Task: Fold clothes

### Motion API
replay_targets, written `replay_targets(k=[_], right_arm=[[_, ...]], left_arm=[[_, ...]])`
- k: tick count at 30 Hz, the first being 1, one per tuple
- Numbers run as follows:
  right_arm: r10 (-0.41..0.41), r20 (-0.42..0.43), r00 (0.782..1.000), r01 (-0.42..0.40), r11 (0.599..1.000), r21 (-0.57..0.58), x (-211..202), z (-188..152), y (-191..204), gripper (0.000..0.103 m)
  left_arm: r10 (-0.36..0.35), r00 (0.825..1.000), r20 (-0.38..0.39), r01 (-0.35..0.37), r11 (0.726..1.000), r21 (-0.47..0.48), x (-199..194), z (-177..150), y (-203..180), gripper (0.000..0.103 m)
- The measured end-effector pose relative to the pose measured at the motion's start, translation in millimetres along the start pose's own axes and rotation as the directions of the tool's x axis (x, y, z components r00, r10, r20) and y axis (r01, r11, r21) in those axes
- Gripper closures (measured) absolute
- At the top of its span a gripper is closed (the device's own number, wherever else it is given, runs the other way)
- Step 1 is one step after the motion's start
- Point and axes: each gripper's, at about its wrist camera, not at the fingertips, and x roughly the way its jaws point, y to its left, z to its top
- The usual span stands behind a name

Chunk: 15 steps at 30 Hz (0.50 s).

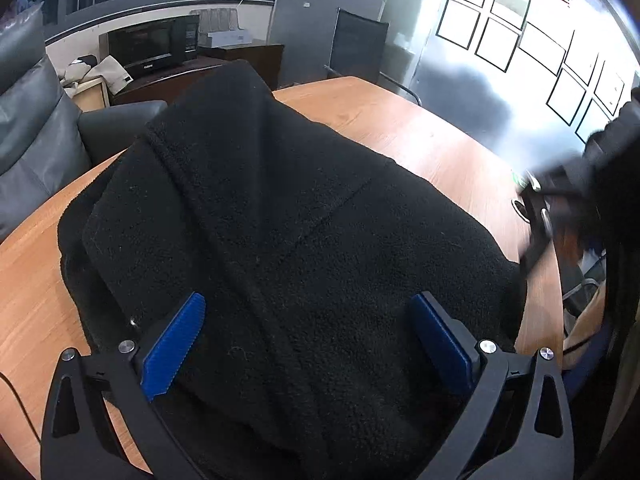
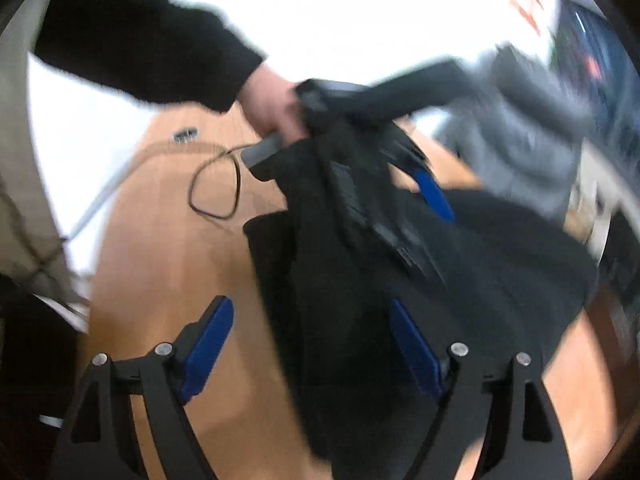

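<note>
A black fleece garment (image 1: pixel 280 216) lies partly folded on a wooden table (image 1: pixel 400 120). My left gripper (image 1: pixel 308 340) is open, its blue pads (image 1: pixel 174 344) spread wide just above the near part of the garment, holding nothing. In the right wrist view, which is blurred, my right gripper (image 2: pixel 312 344) is open above the garment's (image 2: pixel 480 280) left edge and the table (image 2: pixel 168 264). The left gripper also shows there (image 2: pixel 400 200), held by a hand, over the garment. The right gripper shows blurred at the right edge of the left wrist view (image 1: pixel 540 216).
A thin dark cable (image 2: pixel 216 188) loops on the table beyond the garment. A grey sofa (image 1: pixel 36 128) stands at the left, a microwave (image 1: pixel 156 46) on a cabinet behind, and a black chair (image 1: pixel 356 46) at the table's far side.
</note>
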Motion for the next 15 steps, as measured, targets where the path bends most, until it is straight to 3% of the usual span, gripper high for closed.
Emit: replay_targets(k=[3, 6, 12, 15], right_arm=[[0.046, 0.003, 0.999, -0.046, 0.98, 0.195, -30.4, -11.4, -49.2, 0.014], [-0.011, 0.019, 1.0, 0.005, 0.955, 0.298, -26.8, -16.1, -100.5, 0.014], [-0.012, 0.023, 1.0, 0.007, 0.981, 0.196, 12.9, -21.3, -115.9, 0.011], [-0.008, 0.009, 1.0, 0.007, 0.993, 0.12, 35.8, -25.3, -114.9, 0.01]], left_arm=[[0.01, 1.0, 0.009, -0.01, 1.0, -0.008, -1.6, -0.9, 0.6, 0.0], [0.044, 0.999, 0.008, -0.044, 0.999, -0.028, -3.5, -4.8, -1.9, 0.0], [0.079, 0.997, 0.025, -0.077, 0.996, -0.053, -29.1, -11.2, -21.4, 0.0], [0.099, 0.995, -0.035, -0.099, 0.995, 0.003, -14.9, -31.8, -29.4, 0.0]])
